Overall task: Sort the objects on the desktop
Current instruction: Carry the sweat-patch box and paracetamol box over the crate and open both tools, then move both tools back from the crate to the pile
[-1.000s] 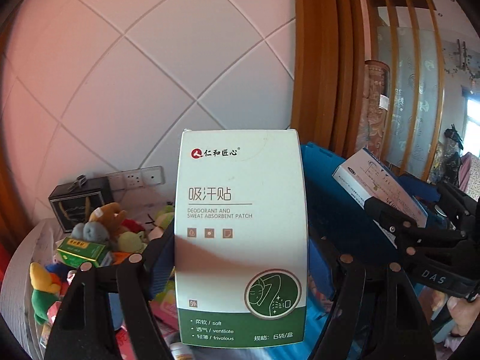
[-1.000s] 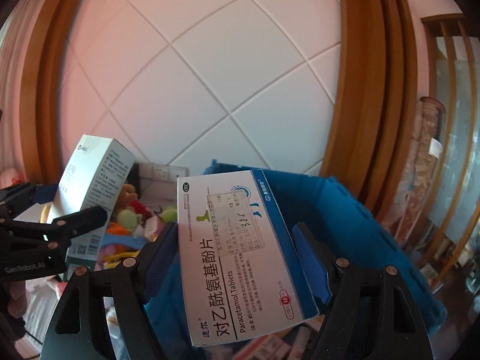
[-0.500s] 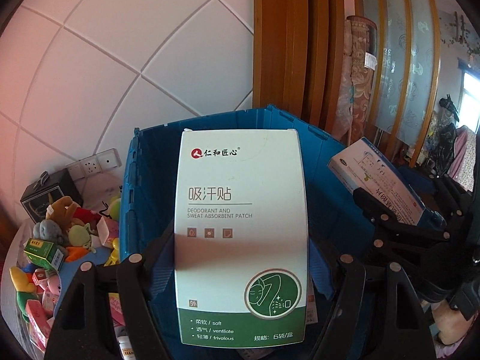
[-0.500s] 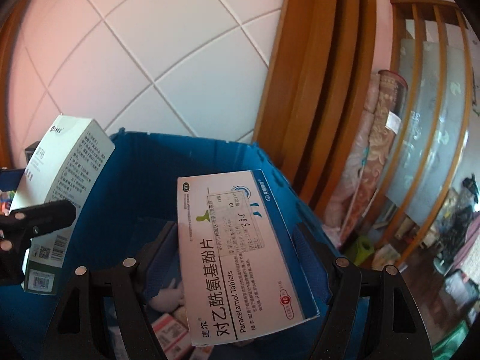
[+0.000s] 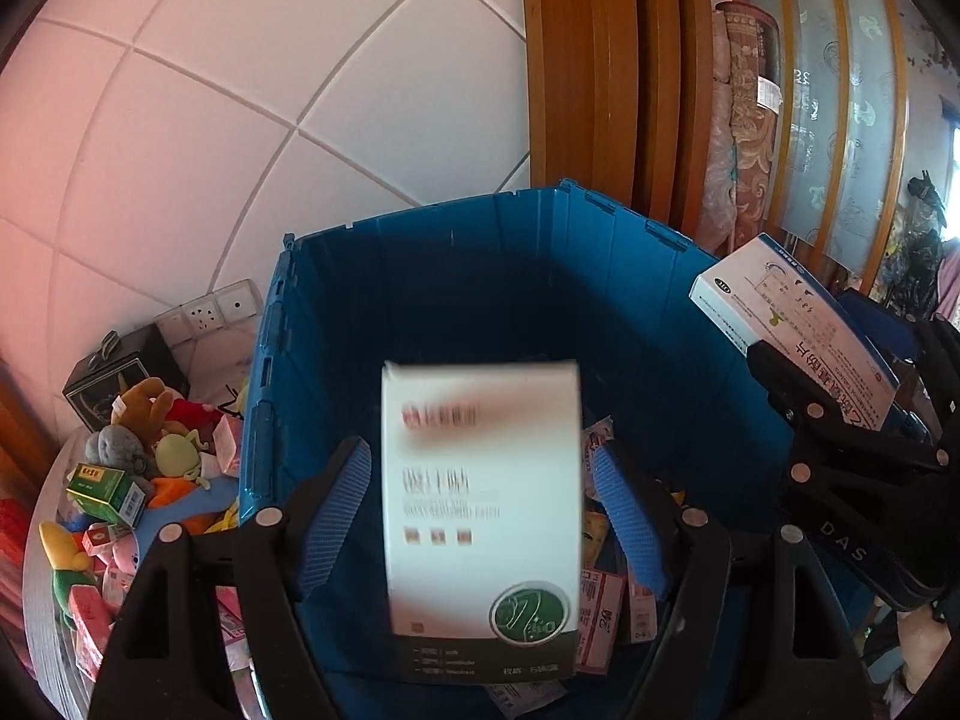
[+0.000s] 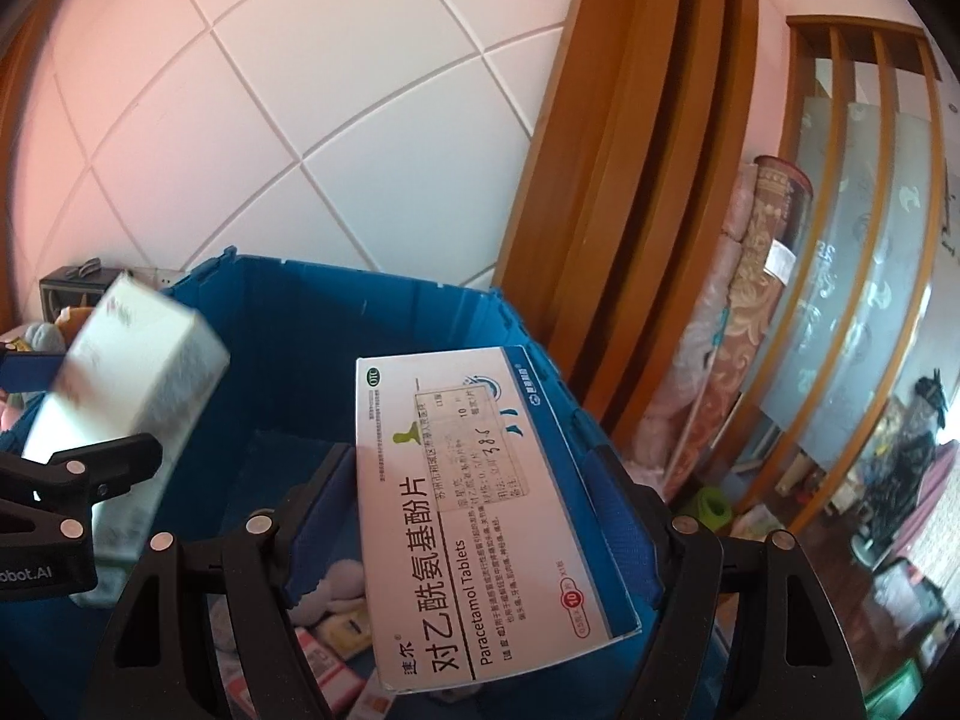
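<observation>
Left wrist view: the white-and-green sweat patch box point(image 5: 480, 498) appears motion-blurred, upright between the fingers of the left gripper point(image 5: 480, 453), above the inside of the blue crate point(image 5: 456, 276). The jaws have just been opening; a gap shows between each blue pad point(image 5: 336, 510) and the box, so the box is not clamped. Small packets lie on the crate floor below. Right wrist view: the right gripper point(image 6: 474, 456) is clamped on the paracetamol tablet box point(image 6: 480, 516), held over the same crate, printed face up. Left of the crate, plush toys point(image 5: 150, 438) and a green carton point(image 5: 105, 492) lie in a pile. A wall socket point(image 5: 210, 312) sits on the tiled wall point(image 5: 240, 120) behind.
</observation>
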`<state>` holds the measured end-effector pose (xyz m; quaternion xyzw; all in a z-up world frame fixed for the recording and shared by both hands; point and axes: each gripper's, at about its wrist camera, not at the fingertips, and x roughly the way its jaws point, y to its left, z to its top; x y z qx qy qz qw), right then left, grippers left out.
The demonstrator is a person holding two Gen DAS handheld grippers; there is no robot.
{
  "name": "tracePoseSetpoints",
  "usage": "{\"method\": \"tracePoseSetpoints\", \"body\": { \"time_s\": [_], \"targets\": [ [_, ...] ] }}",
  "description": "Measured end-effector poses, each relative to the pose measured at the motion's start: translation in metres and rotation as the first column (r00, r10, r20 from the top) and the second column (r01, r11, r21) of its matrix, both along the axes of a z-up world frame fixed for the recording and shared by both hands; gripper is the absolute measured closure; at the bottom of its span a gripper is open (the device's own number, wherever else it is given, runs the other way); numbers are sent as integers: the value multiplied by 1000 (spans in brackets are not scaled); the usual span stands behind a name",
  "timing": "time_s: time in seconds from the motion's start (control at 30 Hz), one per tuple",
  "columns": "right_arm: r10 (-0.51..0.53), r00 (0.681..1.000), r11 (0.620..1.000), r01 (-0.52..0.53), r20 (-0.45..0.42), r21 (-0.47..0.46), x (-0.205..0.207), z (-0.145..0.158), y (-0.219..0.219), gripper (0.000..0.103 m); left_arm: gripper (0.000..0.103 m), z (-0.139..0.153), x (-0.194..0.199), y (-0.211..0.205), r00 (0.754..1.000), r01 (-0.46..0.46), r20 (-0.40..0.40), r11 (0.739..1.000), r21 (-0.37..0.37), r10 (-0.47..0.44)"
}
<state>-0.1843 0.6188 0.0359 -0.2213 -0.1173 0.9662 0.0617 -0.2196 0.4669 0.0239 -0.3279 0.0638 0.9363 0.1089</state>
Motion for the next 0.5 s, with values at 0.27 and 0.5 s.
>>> {"method": "tracePoseSetpoints", "body": {
  "time_s": [0.27, 0.5],
  "targets": [
    [-4, 1000, 999, 4, -11, -32, -5, 1, 7, 2, 24, 11, 11, -11, 998, -25, -64, 999, 23, 26],
    [-14, 999, 999, 12, -49, -42, 5, 2, 6, 0, 24, 32, 38, -38, 990, -12, -141, 997, 81, 24]
  ]
}}
